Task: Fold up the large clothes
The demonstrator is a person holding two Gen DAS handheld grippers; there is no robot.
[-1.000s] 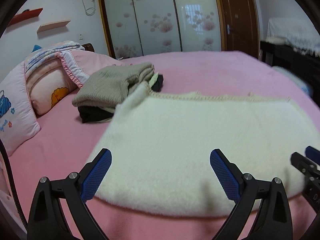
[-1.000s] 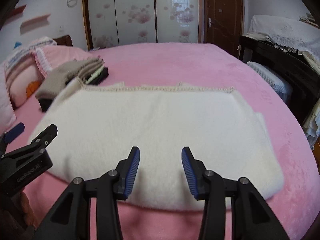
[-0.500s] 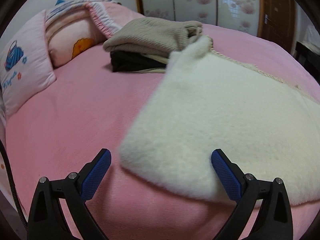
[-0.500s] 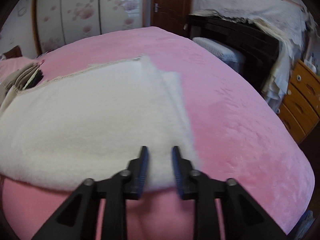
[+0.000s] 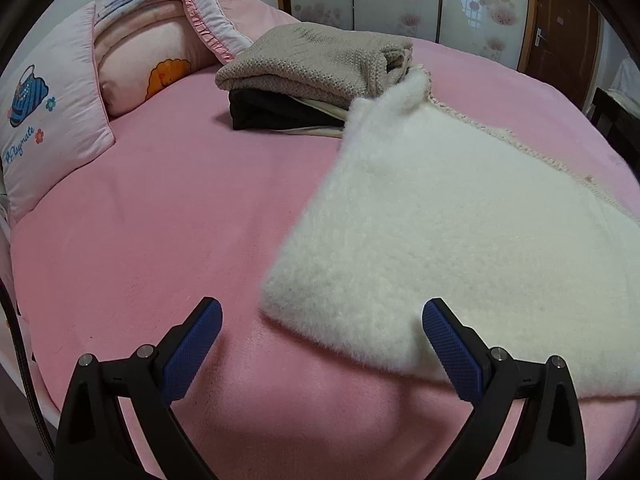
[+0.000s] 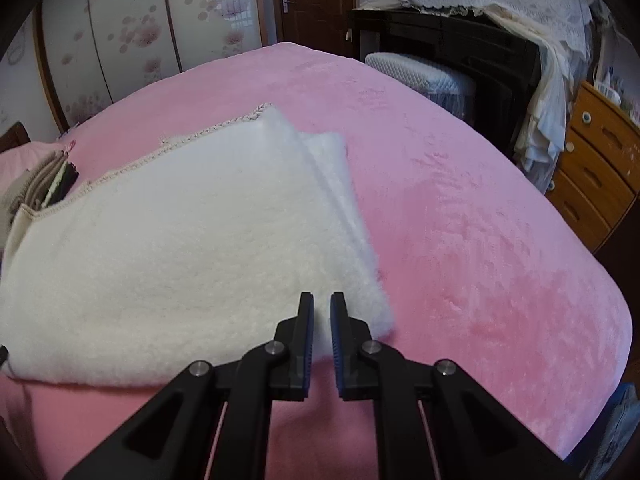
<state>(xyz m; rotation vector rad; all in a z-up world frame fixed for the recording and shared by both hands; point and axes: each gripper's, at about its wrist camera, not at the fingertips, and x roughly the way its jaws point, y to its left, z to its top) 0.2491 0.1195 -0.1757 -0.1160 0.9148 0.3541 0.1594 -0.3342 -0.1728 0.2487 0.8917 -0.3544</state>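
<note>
A large white fleecy garment (image 5: 440, 240) lies folded flat on the pink bed (image 5: 140, 240); it also shows in the right wrist view (image 6: 180, 248). My left gripper (image 5: 320, 340) is open wide, just above and in front of the garment's near left corner. My right gripper (image 6: 321, 320) is nearly shut, its fingers a narrow gap apart, over the garment's near right corner with nothing clearly between them.
A stack of folded clothes, beige knit on top (image 5: 312, 64), sits behind the garment's far left corner. Pillows (image 5: 52, 120) lie at the left. A dark cabinet (image 6: 460, 48), a white padded stool (image 6: 420, 72) and a wooden drawer chest (image 6: 600, 168) stand right of the bed.
Both grippers have spread apart to the garment's two near corners. The right gripper has closed from wide open to a narrow gap. The left stays open.
</note>
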